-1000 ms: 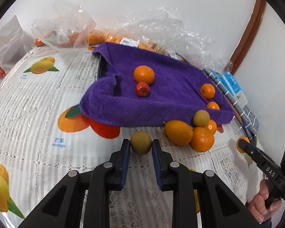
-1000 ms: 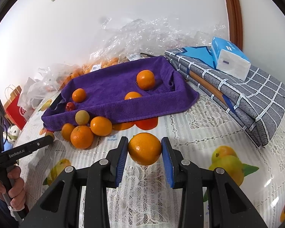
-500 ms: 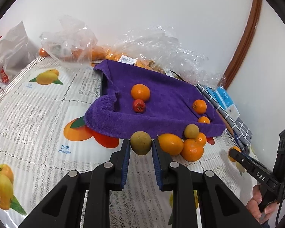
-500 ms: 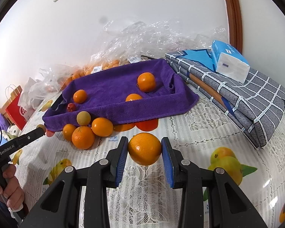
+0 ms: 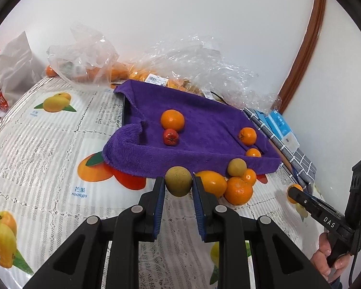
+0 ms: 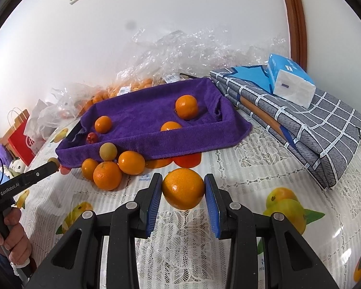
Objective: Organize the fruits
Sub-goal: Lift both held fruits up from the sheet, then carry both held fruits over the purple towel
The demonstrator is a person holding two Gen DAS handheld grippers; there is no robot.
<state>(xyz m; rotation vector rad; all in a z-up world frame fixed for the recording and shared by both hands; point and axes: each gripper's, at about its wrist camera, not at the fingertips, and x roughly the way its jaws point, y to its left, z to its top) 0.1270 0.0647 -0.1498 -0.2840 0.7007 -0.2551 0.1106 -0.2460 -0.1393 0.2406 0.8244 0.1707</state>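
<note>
A: Count on the purple towel (image 6: 142, 115)?
B: Three oranges plus one small red fruit (image 5: 170, 136). Largest orange (image 6: 186, 107) at the far right end, one (image 6: 103, 124) at the left end, one (image 6: 170, 126) half hidden behind the near fold. Towel draped over a shallow dark tray, terry pile, edges hanging over the rim.

A: Loose pile in front?
B: Four, touching: three oranges, smooth and glossy, plus one dull tan-green round fruit (image 6: 108, 151) on top, against the towel edge.

A: Left gripper (image 5: 178, 190)?
B: Clamped on a tan-green round fruit (image 5: 178, 181), matte, finely speckled skin. Seated between the tips of the blue ribbed pads, touching both, just ahead of the towel's near edge in the left wrist view.

A: Right gripper (image 6: 183, 191)?
B: Gripping a big orange (image 6: 183, 188), glossy, dimpled peel. Pinched at the tips, bulging forward and below the pads, above the tablecloth (image 6: 240, 159), near the pile, short of the towel.

A: Surface?
B: Lace-pattern plastic cloth, printed mangoes. Crinkled clear bags (image 5: 204, 62) behind the tray, more oranges inside. Folded grey checked cloth (image 6: 312, 125) on the right, one blue tissue pack (image 6: 290, 80) on top.
</note>
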